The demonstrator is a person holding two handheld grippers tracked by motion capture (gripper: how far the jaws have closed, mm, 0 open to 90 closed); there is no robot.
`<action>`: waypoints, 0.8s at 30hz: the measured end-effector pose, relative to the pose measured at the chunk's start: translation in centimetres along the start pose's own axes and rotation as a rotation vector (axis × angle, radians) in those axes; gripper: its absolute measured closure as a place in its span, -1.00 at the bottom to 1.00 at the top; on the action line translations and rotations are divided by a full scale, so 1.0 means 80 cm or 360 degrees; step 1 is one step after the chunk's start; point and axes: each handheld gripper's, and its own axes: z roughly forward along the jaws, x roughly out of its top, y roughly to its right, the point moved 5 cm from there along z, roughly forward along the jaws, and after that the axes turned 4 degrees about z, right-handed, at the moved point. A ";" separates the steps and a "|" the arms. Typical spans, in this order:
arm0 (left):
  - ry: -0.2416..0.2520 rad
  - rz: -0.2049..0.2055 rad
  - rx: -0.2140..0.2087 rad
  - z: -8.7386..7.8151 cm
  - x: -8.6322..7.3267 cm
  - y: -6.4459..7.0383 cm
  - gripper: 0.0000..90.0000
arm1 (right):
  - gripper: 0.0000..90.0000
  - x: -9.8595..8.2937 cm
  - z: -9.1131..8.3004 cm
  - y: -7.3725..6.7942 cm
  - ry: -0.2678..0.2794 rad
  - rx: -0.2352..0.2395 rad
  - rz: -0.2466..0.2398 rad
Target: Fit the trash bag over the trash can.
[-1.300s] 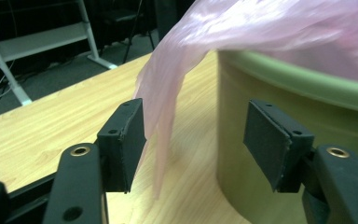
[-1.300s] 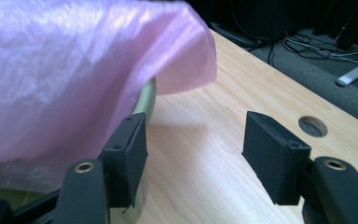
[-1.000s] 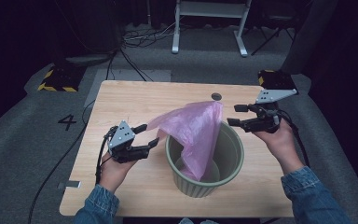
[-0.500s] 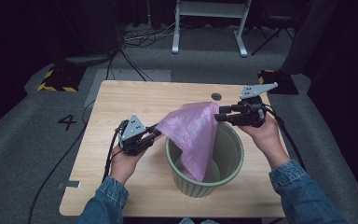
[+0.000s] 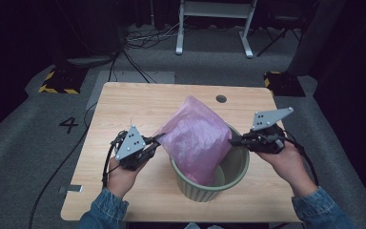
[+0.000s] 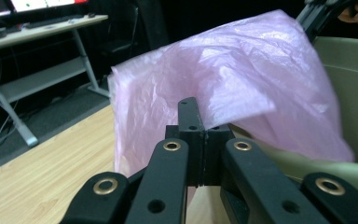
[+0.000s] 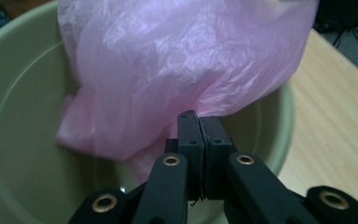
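A pink plastic bag [image 5: 195, 136] hangs stretched over a green bin [image 5: 236, 167] on the wooden table [image 5: 138, 102]; its lower end dips into the bin. My left gripper [image 5: 158, 138] is shut on the bag's left edge, just left of the bin. My right gripper [image 5: 232, 141] is shut on the bag's right edge, above the bin's right rim. The left gripper view has the closed jaws pinching the pink bag [image 6: 214, 84] with the bin [image 6: 354, 60] behind. The right gripper view has the closed jaws clamped on the pink bag [image 7: 177, 60] above the bin's inside [image 7: 23, 140].
A round hole [image 5: 221, 98] sits in the table near its far edge. Cables [image 5: 76, 157] trail off the table's left side. A white desk frame [image 5: 214, 19] stands on the floor beyond. A floor mark "4" [image 5: 69, 125] lies left of the table.
Both grippers have dropped lower and toward the person, carrying the bag with them. The bag has spread wider and puffed up over the bin.
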 end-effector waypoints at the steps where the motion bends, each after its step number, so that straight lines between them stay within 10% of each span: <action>1: 0.0007 0.0004 -0.0008 -0.004 0.000 0.004 0.98 | 0.96 -0.006 -0.003 -0.005 -0.0008 -0.0004 -0.0002; 10: 0.0029 -0.0006 -0.0033 -0.003 0.003 0.018 0.98 | 0.68 -0.025 -0.018 -0.027 0.0001 -0.0036 0.0033; 24: 0.0069 0.0064 -0.0063 -0.008 0.026 0.024 0.98 | 0.19 0.017 -0.066 0.001 0.0233 -0.0251 0.0125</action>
